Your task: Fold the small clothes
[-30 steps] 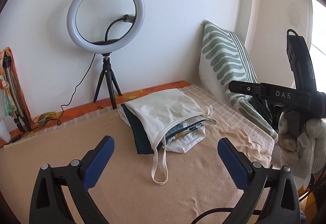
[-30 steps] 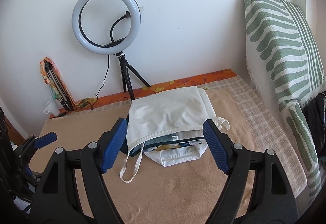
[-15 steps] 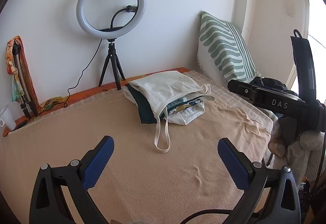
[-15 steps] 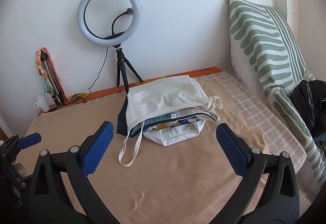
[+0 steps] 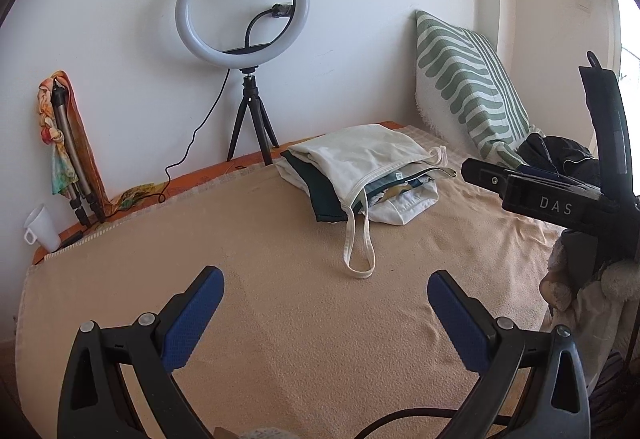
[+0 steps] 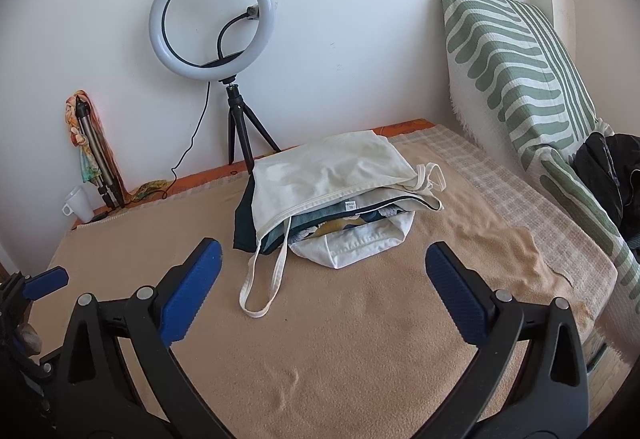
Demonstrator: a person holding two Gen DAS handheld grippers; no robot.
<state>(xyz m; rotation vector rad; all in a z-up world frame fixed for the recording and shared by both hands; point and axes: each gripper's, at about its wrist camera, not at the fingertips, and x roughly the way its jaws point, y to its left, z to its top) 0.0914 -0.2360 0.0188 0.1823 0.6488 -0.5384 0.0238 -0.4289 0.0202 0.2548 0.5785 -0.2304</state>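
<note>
A stack of folded small clothes lies at the far side of the tan blanket. A cream top is uppermost, with a dark green piece and a white piece under it; one strap loop trails toward me. The stack also shows in the right wrist view. My left gripper is open and empty, well short of the stack. My right gripper is open and empty, near the strap loop. The right gripper's body shows at the right of the left wrist view.
A ring light on a tripod stands at the wall behind the stack. A green striped pillow leans at the right, with dark clothing beside it. A white cup and a folded tripod stand at the far left.
Both grippers have drawn back from the stack, which now looks farther away. The right gripper's jaws have opened wider. The stack has not moved.
</note>
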